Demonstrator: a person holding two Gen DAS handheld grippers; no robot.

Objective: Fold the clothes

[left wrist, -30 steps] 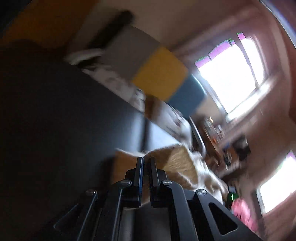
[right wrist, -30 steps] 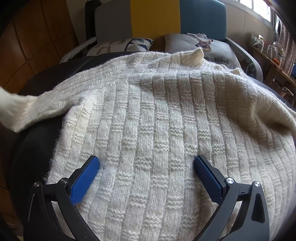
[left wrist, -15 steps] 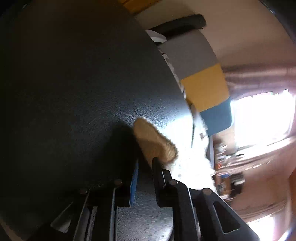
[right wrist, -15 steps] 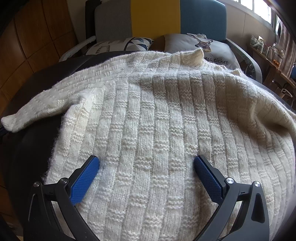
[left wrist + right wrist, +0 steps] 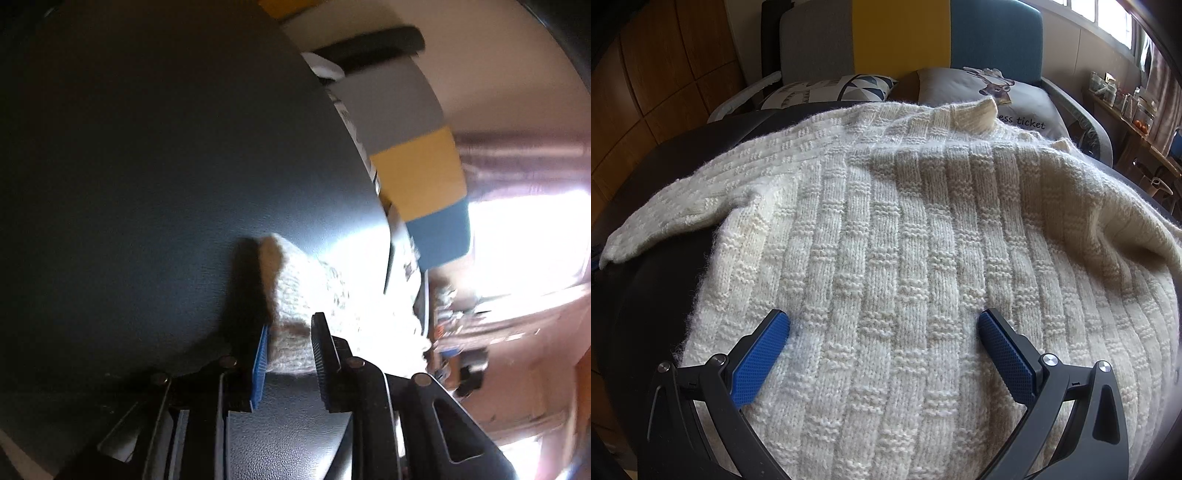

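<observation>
A cream knitted sweater point(image 5: 905, 221) lies spread on the black tabletop point(image 5: 646, 295), its collar at the far side. Its left sleeve point(image 5: 676, 206) stretches out flat to the left edge. In the left wrist view the sleeve's cuff point(image 5: 291, 280) rests on the tabletop point(image 5: 147, 184) between the fingers of my left gripper point(image 5: 291, 321). Its jaws are opening and the pads no longer pinch the knit. My right gripper point(image 5: 882, 317) hovers wide open just above the sweater's lower body, holding nothing.
Behind the table stands a sofa point(image 5: 901, 37) with a grey, yellow and blue back and two printed cushions point(image 5: 827, 88). Wooden panels point(image 5: 665, 74) line the left wall. A cluttered shelf point(image 5: 1126, 99) runs under the window at the right.
My left gripper came down to the tabletop with the sleeve cuff, rolled, and its jaws parted. The sleeve, lifted before, now lies flat at the left. The right gripper stayed still.
</observation>
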